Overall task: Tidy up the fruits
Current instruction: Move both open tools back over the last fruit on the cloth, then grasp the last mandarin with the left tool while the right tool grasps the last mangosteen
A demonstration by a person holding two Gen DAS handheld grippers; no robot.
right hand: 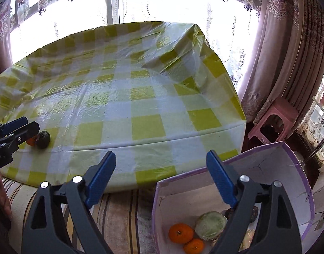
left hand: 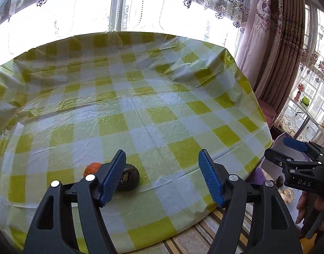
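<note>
The left gripper hangs over the near edge of a desk covered with a glossy yellow-green and white checked plastic cloth, its blue ribbed jaws apart with nothing between them. Just past its left jaw, a dark green rough-skinned avocado lies on the cloth, touching a small round orange tangerine that is partly hidden behind the jaw. In the right wrist view the same pair sits near the left front edge of the desk, the avocado beside the tangerine, with the left gripper's black frame just in front of them.

The right gripper is held off the desk's near right corner, above a white cardboard box with purple trim that stands on a striped rug. Its jaws are also spread wide and empty. Inside the box lie two orange tangerines, a pale green round fruit against them, and some darker pieces mostly hidden behind the right jaw. A pink plastic stool stands by the heavy mauve curtains.
</note>
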